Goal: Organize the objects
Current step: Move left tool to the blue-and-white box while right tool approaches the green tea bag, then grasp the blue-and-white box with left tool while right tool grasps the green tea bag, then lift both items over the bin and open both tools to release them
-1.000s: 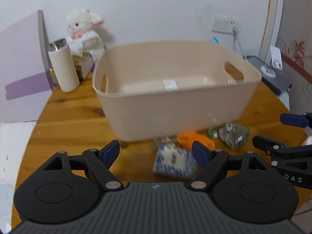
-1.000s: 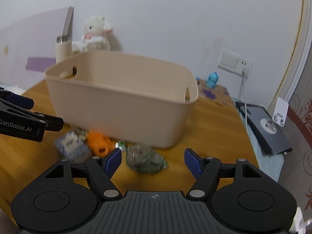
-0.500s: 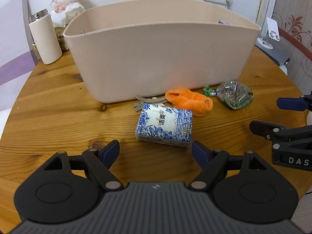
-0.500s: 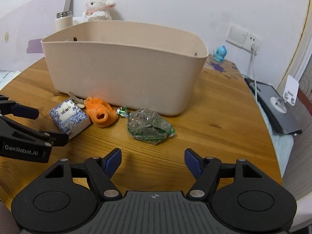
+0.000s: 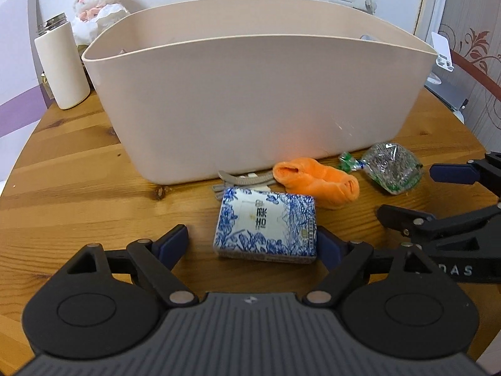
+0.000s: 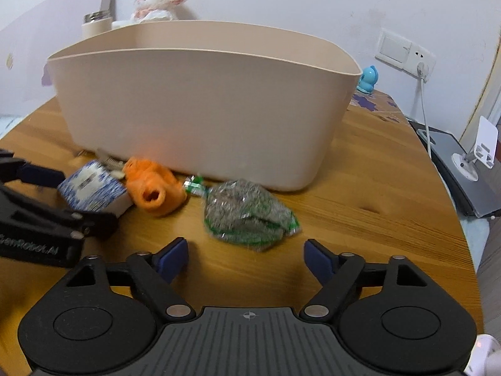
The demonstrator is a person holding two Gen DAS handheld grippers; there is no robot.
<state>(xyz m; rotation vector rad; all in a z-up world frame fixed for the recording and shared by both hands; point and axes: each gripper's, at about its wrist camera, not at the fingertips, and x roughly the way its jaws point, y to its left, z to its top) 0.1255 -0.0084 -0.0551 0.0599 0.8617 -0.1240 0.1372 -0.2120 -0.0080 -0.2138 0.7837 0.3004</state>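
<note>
A beige plastic bin (image 5: 250,94) stands mid-table; it also shows in the right wrist view (image 6: 200,103). In front of it lie a blue-and-white tissue pack (image 5: 266,225), an orange sock (image 5: 316,181), a bagged steel scourer (image 5: 391,169) and a grey clip (image 5: 241,181). My left gripper (image 5: 253,244) is open, low over the table, its fingers either side of the tissue pack's near end. My right gripper (image 6: 245,258) is open and empty just short of the scourer (image 6: 250,213). The tissue pack (image 6: 90,188) and sock (image 6: 153,188) lie to its left.
The round wooden table (image 5: 78,181) carries a white thermos (image 5: 61,69) and a plush lamb (image 5: 100,3) at back left. A blue figurine (image 6: 368,78), wall socket with cable (image 6: 419,62), and a dark device with phone stand (image 6: 469,163) are at right.
Both grippers have dropped lower and moved forward towards the items. The left gripper's fingers now flank the tissue pack; the right gripper has closed in on the scourer. Both stay open.
</note>
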